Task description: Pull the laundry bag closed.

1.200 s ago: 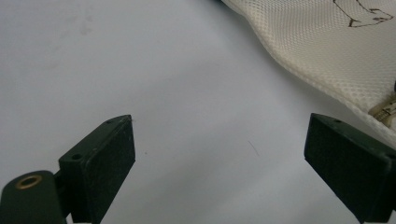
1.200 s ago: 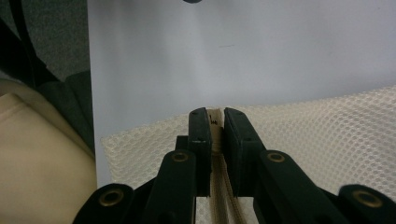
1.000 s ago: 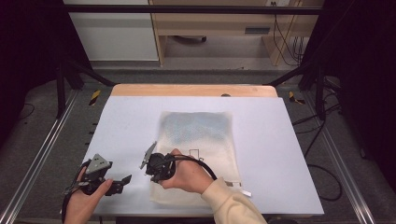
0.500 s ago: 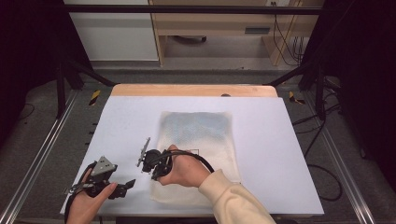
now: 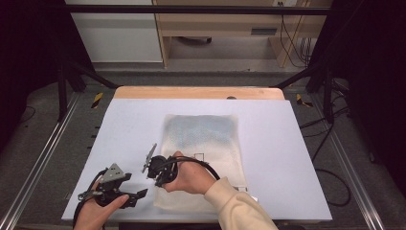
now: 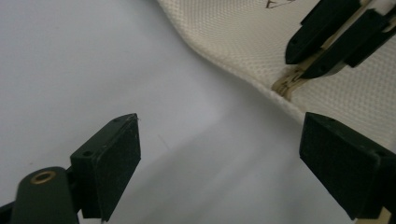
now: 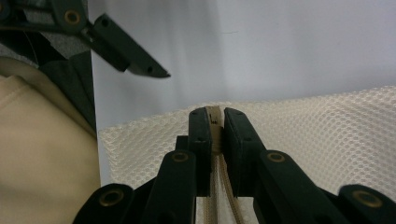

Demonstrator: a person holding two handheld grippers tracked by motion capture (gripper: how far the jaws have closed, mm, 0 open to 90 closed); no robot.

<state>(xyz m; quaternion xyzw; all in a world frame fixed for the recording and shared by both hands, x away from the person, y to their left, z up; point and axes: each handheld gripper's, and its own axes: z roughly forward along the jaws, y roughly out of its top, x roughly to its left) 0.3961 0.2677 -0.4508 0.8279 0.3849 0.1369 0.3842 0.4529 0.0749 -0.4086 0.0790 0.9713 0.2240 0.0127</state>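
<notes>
A cream mesh bag (image 5: 206, 139) lies flat in the middle of the white table (image 5: 297, 158). A tan zipper (image 7: 214, 126) runs along its near left edge. My right gripper (image 5: 161, 181) is shut on the zipper's end at that edge, its jaws pressed on the tan tape (image 6: 287, 84). My left gripper (image 5: 138, 197) hovers just left of the bag's near corner, open, with bare table between its pads (image 6: 112, 158). From the left gripper view, the right gripper (image 6: 327, 42) is ahead on the bag (image 6: 243, 32). One jaw of the left gripper (image 7: 130, 53) crosses the right gripper view.
A wooden strip (image 5: 196, 92) borders the table's far edge. Metal rails (image 5: 43, 158) run down both sides, with black frame legs and cables on the floor beyond. A cream sleeve (image 5: 234, 206) comes in from the bottom.
My left gripper has slid right toward the bag's near left corner. The right gripper has stayed about where it was, shut on the zipper.
</notes>
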